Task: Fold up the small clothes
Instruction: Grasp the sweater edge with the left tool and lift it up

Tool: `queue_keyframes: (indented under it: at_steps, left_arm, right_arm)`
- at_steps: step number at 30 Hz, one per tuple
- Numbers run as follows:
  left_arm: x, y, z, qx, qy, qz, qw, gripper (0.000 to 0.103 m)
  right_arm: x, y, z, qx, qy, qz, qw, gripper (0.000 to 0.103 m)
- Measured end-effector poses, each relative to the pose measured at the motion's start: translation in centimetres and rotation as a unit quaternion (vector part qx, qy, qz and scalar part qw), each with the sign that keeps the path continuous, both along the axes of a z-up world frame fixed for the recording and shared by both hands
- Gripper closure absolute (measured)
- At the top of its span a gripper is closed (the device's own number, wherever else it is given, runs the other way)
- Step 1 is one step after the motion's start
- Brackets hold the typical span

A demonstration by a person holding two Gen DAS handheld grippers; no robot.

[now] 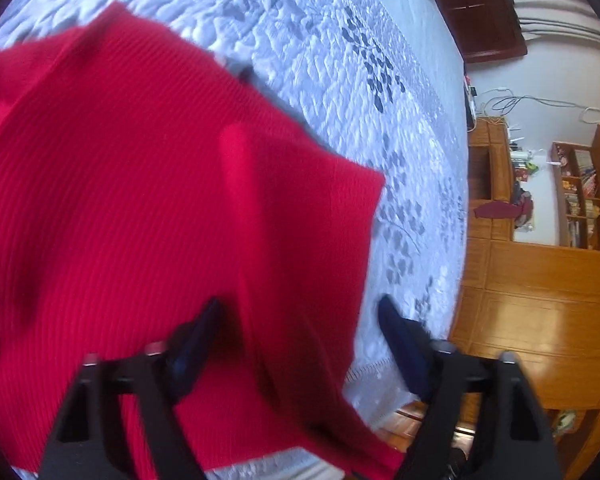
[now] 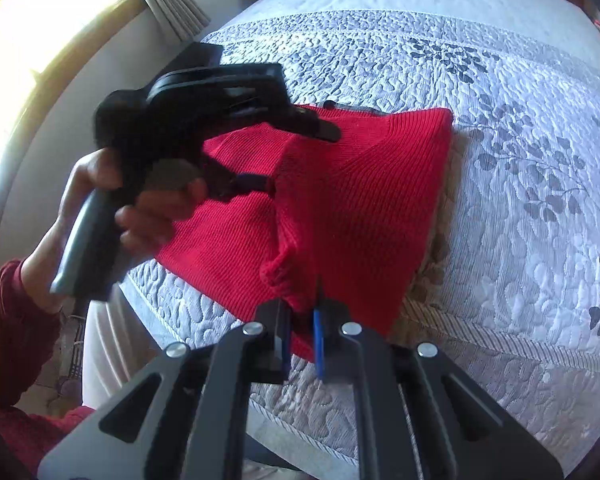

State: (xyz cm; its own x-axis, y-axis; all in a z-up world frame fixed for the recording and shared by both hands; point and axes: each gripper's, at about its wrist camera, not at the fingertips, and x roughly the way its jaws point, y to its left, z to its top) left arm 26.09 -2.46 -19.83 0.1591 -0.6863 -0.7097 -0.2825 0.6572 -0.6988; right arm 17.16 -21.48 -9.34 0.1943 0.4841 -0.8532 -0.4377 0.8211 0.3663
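A red ribbed knit garment (image 2: 340,204) lies on the quilted bedspread (image 2: 500,240), its right part lifted and folded over. My right gripper (image 2: 300,320) is shut on the garment's near edge and holds it up. My left gripper (image 1: 300,316) is open, its fingers wide apart over the red knit (image 1: 120,200), and nothing is pinched between them. The left gripper also shows in the right wrist view (image 2: 300,152), held by a hand over the garment's left half.
The bed's edge runs along the right of the left wrist view, with wooden cabinets (image 1: 540,280) and shelves beyond. A bright window (image 2: 40,40) and curtain are at the left. A tan cloth (image 2: 440,248) peeks from under the garment.
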Motion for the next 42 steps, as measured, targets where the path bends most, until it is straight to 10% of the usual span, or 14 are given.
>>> queue_keyframes:
  at_steps: [7, 28, 42]
  left_arm:
    - [1.9, -1.0, -0.2, 0.026, -0.022, -0.031, 0.9989, 0.088]
    - [1.9, 6.6, 10.6, 0.044, -0.193, -0.059, 0.9784, 0.091]
    - [0.0, 16.7, 4.8, 0.073, -0.164, -0.027, 0.9833, 0.091]
  right_arm:
    - [0.0, -0.1, 0.1, 0.014, 0.007, -0.005, 1.0, 0.096]
    - [0.4, 11.8, 4.3, 0.071, 0.001, 0.059, 0.996, 0.096]
    - [-0.6, 21.2, -1.7, 0.027, 0.052, 0.116, 0.992, 0.096]
